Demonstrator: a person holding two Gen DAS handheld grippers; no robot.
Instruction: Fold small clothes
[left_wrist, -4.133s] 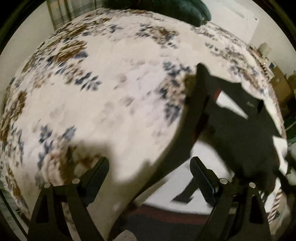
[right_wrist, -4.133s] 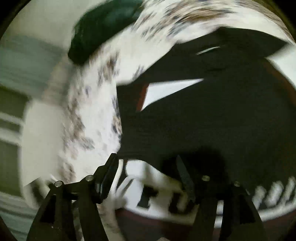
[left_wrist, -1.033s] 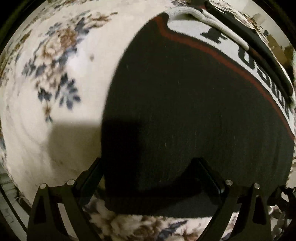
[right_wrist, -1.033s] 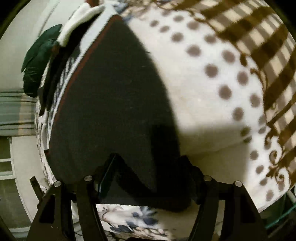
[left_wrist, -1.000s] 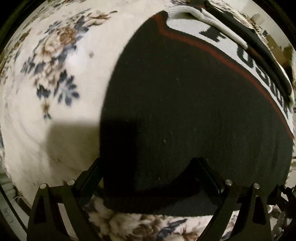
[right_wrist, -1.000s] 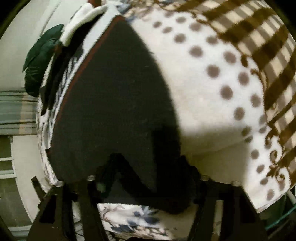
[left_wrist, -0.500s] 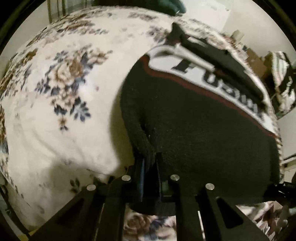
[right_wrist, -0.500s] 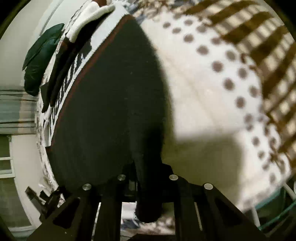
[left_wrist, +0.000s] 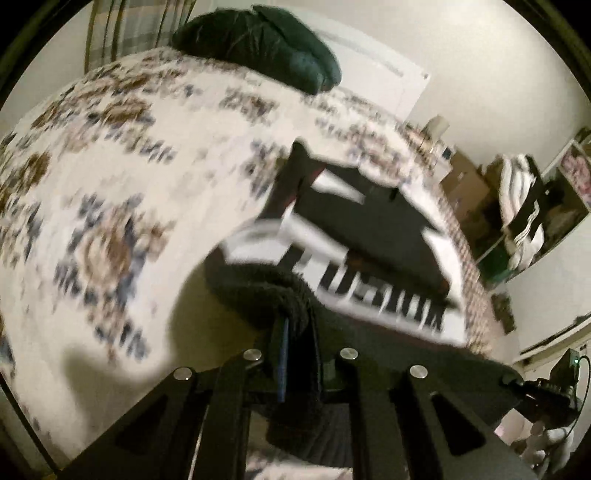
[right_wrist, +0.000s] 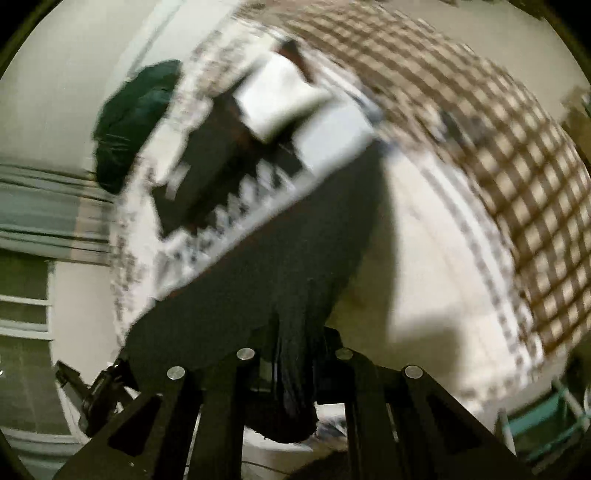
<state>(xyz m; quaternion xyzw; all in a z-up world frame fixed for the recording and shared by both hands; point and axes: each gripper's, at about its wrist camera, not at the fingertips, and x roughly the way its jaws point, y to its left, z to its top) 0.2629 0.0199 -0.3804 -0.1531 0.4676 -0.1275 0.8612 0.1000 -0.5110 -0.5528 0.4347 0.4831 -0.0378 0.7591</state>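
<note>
A black sweater (left_wrist: 373, 332) with a white lettered band and a thin red stripe lies on a bed; both views are motion-blurred. My left gripper (left_wrist: 297, 332) is shut on the sweater's bottom hem near its left corner and holds it lifted. My right gripper (right_wrist: 293, 347) is shut on the bottom hem (right_wrist: 291, 387) near the right corner, also raised off the bed. The sweater (right_wrist: 266, 266) stretches from my fingers up to the folded sleeves at its far end.
A floral cream blanket (left_wrist: 110, 177) covers the bed on the left. A brown checked and dotted blanket (right_wrist: 498, 177) lies to the right. A dark green pillow (left_wrist: 258, 40) sits at the bed's far end. A clothes rack (left_wrist: 524, 210) stands by the right wall.
Both grippers closed on the sweater's bottom hem about half a second ago. They have since lifted it up and away from the bed, and both views have tilted upward.
</note>
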